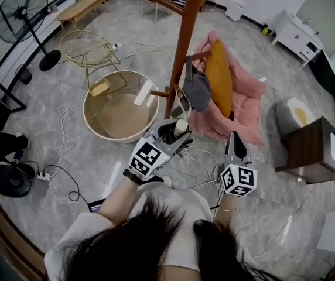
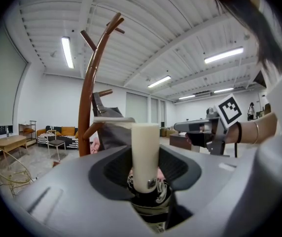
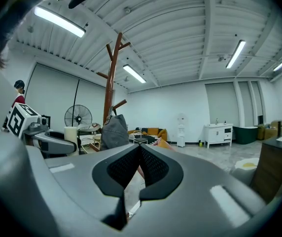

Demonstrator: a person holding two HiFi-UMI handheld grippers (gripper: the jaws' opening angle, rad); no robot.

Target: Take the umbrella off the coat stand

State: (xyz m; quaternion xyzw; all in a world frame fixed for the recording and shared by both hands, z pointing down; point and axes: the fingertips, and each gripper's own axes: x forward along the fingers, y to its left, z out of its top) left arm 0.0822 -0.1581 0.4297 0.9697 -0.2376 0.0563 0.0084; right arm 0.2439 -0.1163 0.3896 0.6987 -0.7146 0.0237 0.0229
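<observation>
My left gripper (image 1: pixel 172 132) is shut on the umbrella (image 1: pixel 181 127), close to the brown coat stand (image 1: pixel 184 40). In the left gripper view the umbrella's cream handle (image 2: pixel 145 152) stands upright between the jaws, and its black folded canopy sits low between them. A grey bag (image 1: pixel 198 90) hangs on a stand peg (image 2: pixel 100 94) just beyond. My right gripper (image 1: pixel 236 144) hovers to the right, level, its jaws closed together with nothing in them (image 3: pixel 140 151). From the right gripper view I see the stand (image 3: pixel 112 78), the bag (image 3: pixel 115 131) and the handle (image 3: pixel 71 134).
A round beige tub (image 1: pixel 97 124) lies left of the stand, with a gold wire chair (image 1: pixel 88 48) and a floor fan (image 1: pixel 24 7) behind. A pink blanket with a yellow cushion (image 1: pixel 220 75) is right of the stand. A dark wooden cabinet (image 1: pixel 308 148) stands far right. Cables cross the floor.
</observation>
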